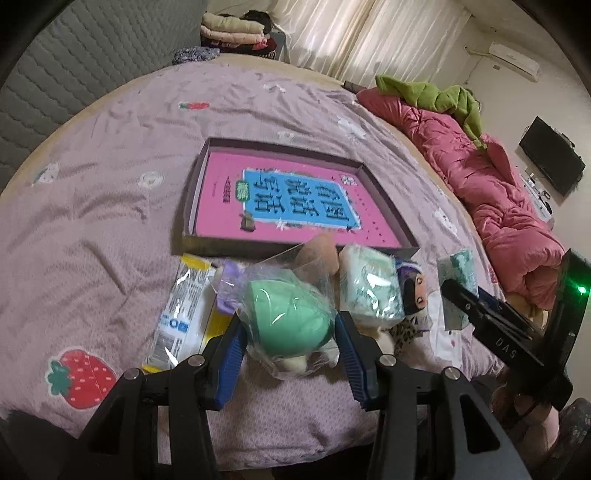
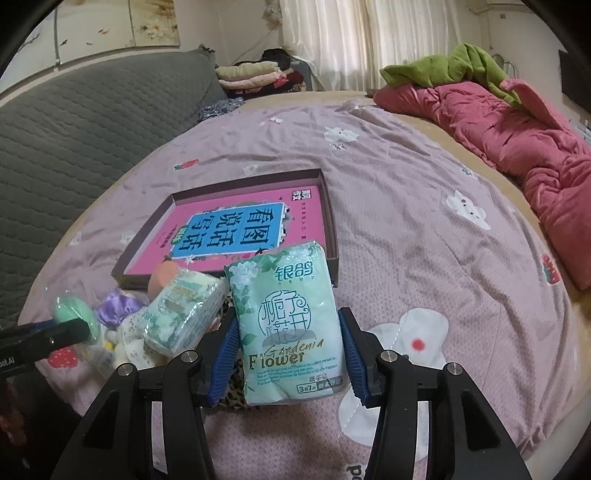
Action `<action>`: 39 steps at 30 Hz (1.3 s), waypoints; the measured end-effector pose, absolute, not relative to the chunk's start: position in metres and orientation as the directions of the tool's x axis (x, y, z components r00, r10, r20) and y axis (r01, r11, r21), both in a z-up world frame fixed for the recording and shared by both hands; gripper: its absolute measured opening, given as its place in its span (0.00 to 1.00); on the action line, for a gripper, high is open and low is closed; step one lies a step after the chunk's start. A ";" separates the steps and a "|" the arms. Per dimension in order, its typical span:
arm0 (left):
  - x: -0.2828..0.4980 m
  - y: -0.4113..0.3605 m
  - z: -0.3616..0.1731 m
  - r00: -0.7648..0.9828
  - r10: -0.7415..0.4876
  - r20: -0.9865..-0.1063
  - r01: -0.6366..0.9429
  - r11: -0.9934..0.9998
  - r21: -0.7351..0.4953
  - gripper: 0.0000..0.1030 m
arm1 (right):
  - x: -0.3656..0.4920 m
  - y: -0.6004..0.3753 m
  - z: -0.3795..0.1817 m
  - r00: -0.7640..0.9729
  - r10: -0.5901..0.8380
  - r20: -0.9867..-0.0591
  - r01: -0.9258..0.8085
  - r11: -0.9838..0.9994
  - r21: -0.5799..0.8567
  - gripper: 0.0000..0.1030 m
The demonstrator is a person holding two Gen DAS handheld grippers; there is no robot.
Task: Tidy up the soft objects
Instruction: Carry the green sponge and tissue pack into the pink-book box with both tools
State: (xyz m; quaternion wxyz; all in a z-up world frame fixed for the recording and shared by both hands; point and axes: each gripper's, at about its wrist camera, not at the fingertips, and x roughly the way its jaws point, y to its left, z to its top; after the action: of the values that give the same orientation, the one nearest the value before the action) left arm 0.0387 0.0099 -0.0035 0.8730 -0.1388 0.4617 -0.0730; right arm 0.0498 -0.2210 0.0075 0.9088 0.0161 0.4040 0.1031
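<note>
My left gripper (image 1: 290, 326) is shut on a green sponge in a clear bag (image 1: 286, 317), held just above the bed; it also shows in the right wrist view (image 2: 75, 315). My right gripper (image 2: 288, 332) is shut on a green tissue pack (image 2: 290, 325), seen from the left wrist view (image 1: 460, 275) held up at the right. A shallow box with a pink book inside (image 1: 291, 201) (image 2: 236, 236) lies on the bed behind a pile: another tissue pack (image 1: 369, 286) (image 2: 181, 314), a doll (image 1: 413, 291), an orange sponge (image 1: 321, 251), a white wipes packet (image 1: 184, 314).
A pink quilt (image 1: 491, 195) (image 2: 517, 144) with a green garment (image 2: 454, 70) lies along the bed's right side. A grey padded headboard (image 2: 81, 122) stands on the left. Folded clothes (image 1: 236, 31) sit at the far end. The lilac sheet (image 2: 424, 229) spreads right of the box.
</note>
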 end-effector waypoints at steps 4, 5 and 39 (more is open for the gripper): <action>0.046 0.012 0.000 0.566 -0.262 -0.782 -0.001 0.948 -0.319 0.47 | 0.053 -0.220 0.012 0.653 0.198 -0.731 -0.175 0.979 0.108 0.52; 0.048 0.013 0.001 0.566 -0.262 -0.782 -0.001 0.948 -0.319 0.47 | 0.054 -0.220 0.013 0.655 0.197 -0.730 -0.174 0.979 0.109 0.52; 0.158 0.023 -0.007 0.525 -0.214 -0.824 -0.004 0.967 -0.254 0.47 | 0.139 -0.188 0.025 0.663 0.214 -0.718 -0.201 0.974 0.105 0.52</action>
State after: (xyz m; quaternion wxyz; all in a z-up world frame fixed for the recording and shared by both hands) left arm 0.1580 0.0235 -0.0073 0.8660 -0.1127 0.4834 -0.0607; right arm 0.1386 -0.1884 0.0248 0.9117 0.0084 0.3947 0.1136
